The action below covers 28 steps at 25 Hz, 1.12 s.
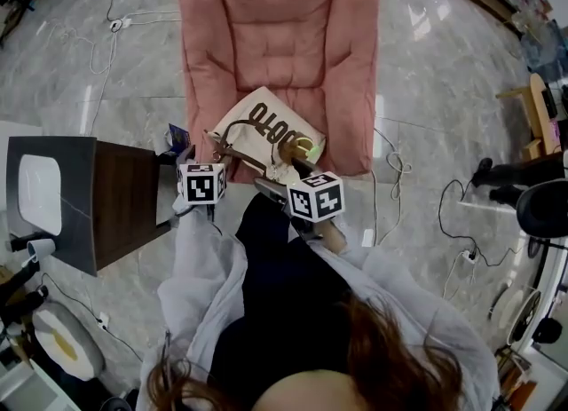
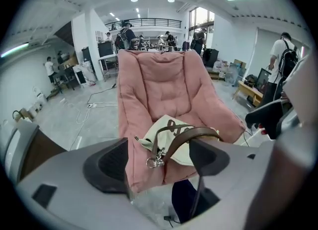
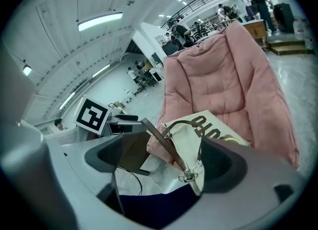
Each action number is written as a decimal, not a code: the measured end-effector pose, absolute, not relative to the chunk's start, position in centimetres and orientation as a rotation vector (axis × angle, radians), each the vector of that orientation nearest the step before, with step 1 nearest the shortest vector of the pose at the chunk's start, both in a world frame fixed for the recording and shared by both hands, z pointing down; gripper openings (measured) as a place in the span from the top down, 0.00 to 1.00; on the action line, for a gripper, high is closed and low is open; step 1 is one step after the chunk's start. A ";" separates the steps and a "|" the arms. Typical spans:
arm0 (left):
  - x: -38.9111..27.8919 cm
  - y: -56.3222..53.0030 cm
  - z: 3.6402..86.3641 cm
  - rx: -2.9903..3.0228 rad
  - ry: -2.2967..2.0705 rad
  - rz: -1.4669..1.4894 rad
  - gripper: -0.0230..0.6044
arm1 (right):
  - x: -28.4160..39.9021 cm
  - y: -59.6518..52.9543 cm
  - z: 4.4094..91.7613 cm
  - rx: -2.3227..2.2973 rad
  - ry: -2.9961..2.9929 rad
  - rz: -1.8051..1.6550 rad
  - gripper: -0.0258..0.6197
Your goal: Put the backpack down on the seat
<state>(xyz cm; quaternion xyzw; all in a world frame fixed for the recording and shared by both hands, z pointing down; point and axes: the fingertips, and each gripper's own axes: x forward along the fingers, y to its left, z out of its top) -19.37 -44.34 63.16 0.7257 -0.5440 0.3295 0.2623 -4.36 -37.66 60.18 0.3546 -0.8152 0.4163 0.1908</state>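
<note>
The backpack [image 1: 264, 127], cream canvas with dark lettering and brown straps, lies on the front of the pink padded seat [image 1: 277, 36]. My left gripper [image 1: 220, 154] is at its near left corner and stands open. In the left gripper view a brown strap [image 2: 191, 134] arcs from a metal ring to the top of the right finger, above the backpack [image 2: 160, 128]; the pads of that gripper [image 2: 156, 157] do not press on it. My right gripper [image 1: 293, 168] is also open. A strap [image 3: 160, 142] crosses its gap [image 3: 166, 157] loosely, in front of the backpack [image 3: 211, 130].
A dark wooden side table [image 1: 124, 205] stands left of the seat, close to my left gripper. Cables [image 1: 390, 169] trail on the marble floor to the right. A person's shoes [image 1: 495, 180] show at the far right. People and desks fill the hall behind the seat [image 2: 159, 75].
</note>
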 end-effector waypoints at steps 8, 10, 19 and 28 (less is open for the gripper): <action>-19.8 -40.5 61.6 1.954 -1.544 0.829 0.35 | -3.6 -34.3 59.6 0.992 -2.310 1.140 0.20; -19.5 -39.9 61.2 1.963 -1.547 0.814 0.35 | -3.3 -33.8 59.3 1.006 -2.319 1.136 0.20; -16.4 -36.7 59.3 1.981 -1.508 0.679 0.35 | -1.0 -32.1 57.4 1.074 -2.357 1.139 0.23; -14.2 -33.9 54.0 2.077 -1.517 0.419 0.39 | 2.8 -31.9 53.0 1.337 -2.458 0.959 0.36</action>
